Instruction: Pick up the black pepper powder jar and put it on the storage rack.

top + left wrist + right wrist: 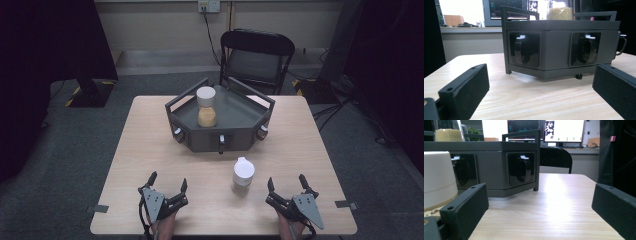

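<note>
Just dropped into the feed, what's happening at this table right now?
A person rests both grippers low at the near edge of the wooden table, jaws open and holding nothing. The left gripper sits apart from everything; the right gripper is just right of a white-lidded jar standing on the table. Farther back stands a dark grey tray with a second white-lidded jar of yellowish grains on top. Neither jar is being touched at this moment.

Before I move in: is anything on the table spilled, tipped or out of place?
Nothing stands out. The white-lidded jar stands upright on the table between both open tools, left tool and right tool. The second jar stands upright in the grey tray. No spill is visible.
</note>
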The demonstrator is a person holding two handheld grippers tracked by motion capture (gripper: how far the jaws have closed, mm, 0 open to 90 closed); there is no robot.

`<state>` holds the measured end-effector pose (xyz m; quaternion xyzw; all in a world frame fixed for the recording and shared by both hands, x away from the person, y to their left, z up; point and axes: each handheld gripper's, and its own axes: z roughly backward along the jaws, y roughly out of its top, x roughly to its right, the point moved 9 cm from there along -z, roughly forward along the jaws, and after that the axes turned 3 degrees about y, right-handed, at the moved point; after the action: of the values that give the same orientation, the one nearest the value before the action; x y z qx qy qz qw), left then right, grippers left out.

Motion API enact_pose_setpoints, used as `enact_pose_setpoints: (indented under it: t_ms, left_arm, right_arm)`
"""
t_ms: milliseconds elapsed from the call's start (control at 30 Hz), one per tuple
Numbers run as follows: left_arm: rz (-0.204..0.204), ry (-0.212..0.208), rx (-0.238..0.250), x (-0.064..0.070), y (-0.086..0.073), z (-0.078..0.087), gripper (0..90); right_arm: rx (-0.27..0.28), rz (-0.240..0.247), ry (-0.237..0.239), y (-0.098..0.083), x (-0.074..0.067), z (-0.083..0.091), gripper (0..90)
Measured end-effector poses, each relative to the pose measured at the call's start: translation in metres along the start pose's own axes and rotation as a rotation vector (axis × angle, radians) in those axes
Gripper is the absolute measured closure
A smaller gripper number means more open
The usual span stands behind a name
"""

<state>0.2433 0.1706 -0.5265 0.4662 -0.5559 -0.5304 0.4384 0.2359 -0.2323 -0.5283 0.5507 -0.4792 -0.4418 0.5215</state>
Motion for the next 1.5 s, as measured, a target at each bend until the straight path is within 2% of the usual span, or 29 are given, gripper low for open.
enact_pose_setpoints:
  t_ms: [267, 433, 533, 1067, 1300, 1500]
  left_arm:
    - [0.000, 0.001, -0.001, 0.000, 0.000, 0.000, 0.1]
    - [0.000, 0.007, -0.003, 0.000, 0.000, 0.000, 0.1]
    - [-0.001, 0.008, -0.002, 0.001, 0.000, 0.000, 0.2]
    - [0.001, 0.001, -0.001, 0.000, 0.000, 0.000, 0.8]
    - [0.000, -0.002, 0.000, 0.000, 0.000, 0.000, 1.5]
    - [0.000, -0.003, 0.000, 0.000, 0.000, 0.000, 1.5]
  right_arm:
    - [-0.008, -0.006, 0.008, 0.010, -0.001, -0.001, 0.0]
    - [0.030, -0.018, 0.027, 0.022, -0.007, -0.001, 0.0]
    - [0.036, 0.002, 0.039, 0.028, -0.012, -0.002, 0.0]
    - [0.082, 0.010, 0.110, 0.047, -0.032, -0.005, 0.0]
    - [0.064, 0.045, 0.153, 0.052, -0.049, -0.011, 0.0]
    - [0.055, 0.047, 0.192, 0.053, -0.061, -0.017, 0.0]
